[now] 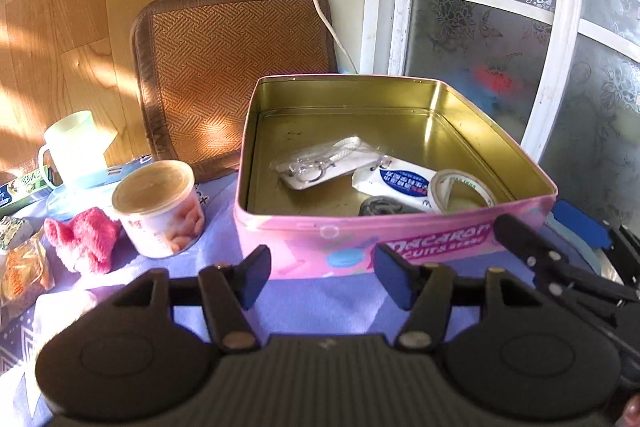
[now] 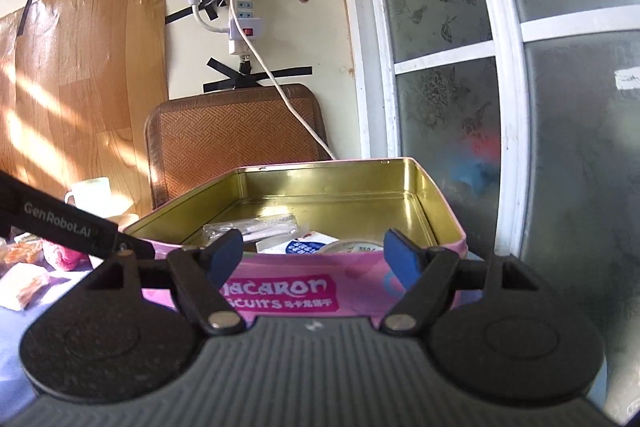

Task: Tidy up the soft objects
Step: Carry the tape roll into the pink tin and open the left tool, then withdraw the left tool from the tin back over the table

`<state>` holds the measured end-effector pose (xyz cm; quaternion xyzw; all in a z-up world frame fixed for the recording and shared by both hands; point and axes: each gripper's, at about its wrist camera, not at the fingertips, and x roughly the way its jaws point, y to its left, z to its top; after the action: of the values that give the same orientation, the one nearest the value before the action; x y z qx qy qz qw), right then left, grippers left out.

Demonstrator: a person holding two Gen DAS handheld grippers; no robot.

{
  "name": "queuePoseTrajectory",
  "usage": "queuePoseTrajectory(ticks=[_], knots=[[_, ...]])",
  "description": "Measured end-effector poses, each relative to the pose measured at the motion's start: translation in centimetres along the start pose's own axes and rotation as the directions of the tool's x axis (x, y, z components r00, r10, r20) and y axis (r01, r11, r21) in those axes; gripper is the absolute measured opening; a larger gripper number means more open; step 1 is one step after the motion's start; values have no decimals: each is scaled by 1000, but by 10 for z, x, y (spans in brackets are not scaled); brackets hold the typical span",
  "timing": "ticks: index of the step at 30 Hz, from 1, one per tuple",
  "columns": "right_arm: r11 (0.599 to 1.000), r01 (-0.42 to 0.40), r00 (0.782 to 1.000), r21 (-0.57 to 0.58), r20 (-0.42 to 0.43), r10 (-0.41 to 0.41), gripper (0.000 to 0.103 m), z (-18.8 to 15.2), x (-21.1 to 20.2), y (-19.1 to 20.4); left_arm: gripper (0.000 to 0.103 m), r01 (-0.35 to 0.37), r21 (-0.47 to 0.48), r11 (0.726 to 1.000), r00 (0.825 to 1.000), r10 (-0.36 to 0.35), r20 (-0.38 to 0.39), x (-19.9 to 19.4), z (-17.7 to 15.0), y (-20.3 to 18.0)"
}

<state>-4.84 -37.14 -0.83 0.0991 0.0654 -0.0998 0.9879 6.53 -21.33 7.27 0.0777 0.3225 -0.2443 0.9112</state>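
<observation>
Pink tin (image 1: 400,245) ahead in the left wrist view, lid off, holding a clear packet (image 1: 320,163), a white pouch (image 1: 400,183) and a tape roll (image 1: 464,189). Left gripper (image 1: 322,273) just short of its front wall, jaws apart, nothing between. Pink cloth (image 1: 82,241) lying left on the purple tablecloth (image 1: 320,299), beside a tub (image 1: 158,207).

In the right wrist view, right gripper (image 2: 316,255) level before the same tin (image 2: 280,291), jaws wide and empty. Cloth (image 2: 64,257) far left.

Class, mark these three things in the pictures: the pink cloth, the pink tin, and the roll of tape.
pink cloth (image 1: 82,241), left wrist view, middle of the crumpled fabric.
pink tin (image 1: 320,231), left wrist view, front outer wall.
roll of tape (image 1: 440,187), left wrist view, left side of the ring.
</observation>
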Motion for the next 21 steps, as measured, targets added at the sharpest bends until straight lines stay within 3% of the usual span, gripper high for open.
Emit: queuePoseTrajectory(ticks=[8, 15, 21], knots=[[983, -48, 992, 179, -107, 68, 79, -10, -16, 7, 62, -54, 17, 998, 999, 54, -4, -25, -35, 13], [969, -84, 974, 233, -187, 130, 79, -16, -18, 24, 63, -100, 8, 995, 995, 100, -4, -39, -61, 31], [967, -103, 967, 233, -203, 152, 79, -16, -24, 42, 65, -124, -2, 992, 992, 124, 6, -49, -75, 46]])
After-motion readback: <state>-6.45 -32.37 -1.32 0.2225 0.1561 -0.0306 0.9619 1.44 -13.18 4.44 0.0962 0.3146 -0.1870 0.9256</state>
